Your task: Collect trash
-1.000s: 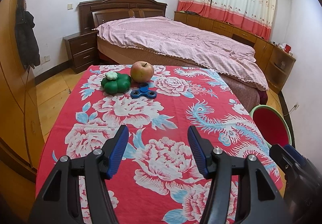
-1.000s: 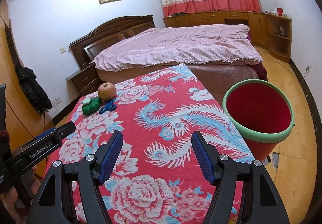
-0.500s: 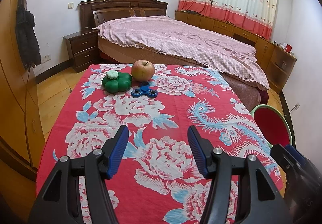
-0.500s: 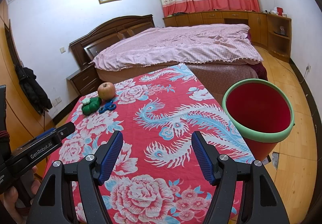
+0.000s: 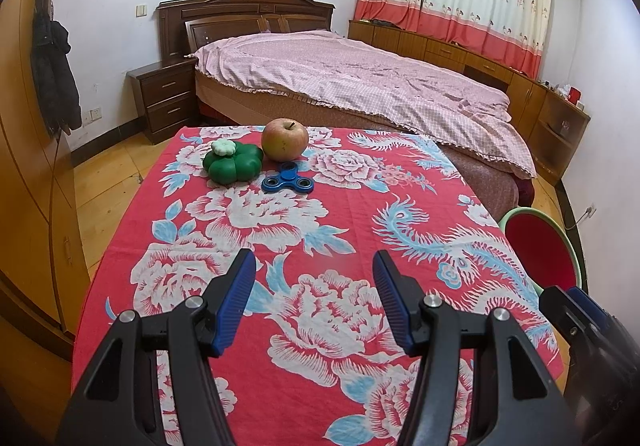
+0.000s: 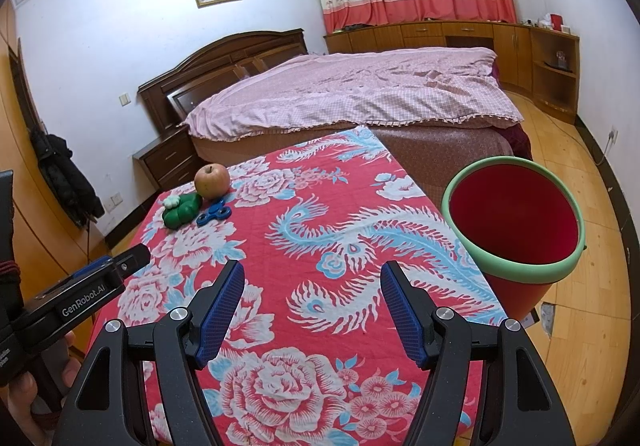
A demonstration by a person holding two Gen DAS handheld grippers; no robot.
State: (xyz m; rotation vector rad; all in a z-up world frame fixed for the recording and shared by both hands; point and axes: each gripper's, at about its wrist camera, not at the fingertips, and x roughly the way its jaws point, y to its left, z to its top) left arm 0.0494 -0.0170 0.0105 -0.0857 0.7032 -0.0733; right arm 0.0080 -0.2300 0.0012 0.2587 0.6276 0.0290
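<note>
Bedroom ahead of me: a pink-covered bed (image 5: 360,85) behind a table under a red floral cloth (image 5: 304,230). Off the table's right edge stands a red bin with a green rim (image 6: 516,221); I see nothing inside it. At the far left of the cloth sit an apple (image 5: 285,139), a green toy pepper (image 5: 233,165) touching it, and a blue fidget spinner (image 5: 287,181) just in front. My left gripper (image 5: 314,302) hangs over the near cloth, tilted downward, jaws spread with nothing between them. My right gripper (image 6: 312,310) hangs beside it, also spread and empty, bin just to its right.
</note>
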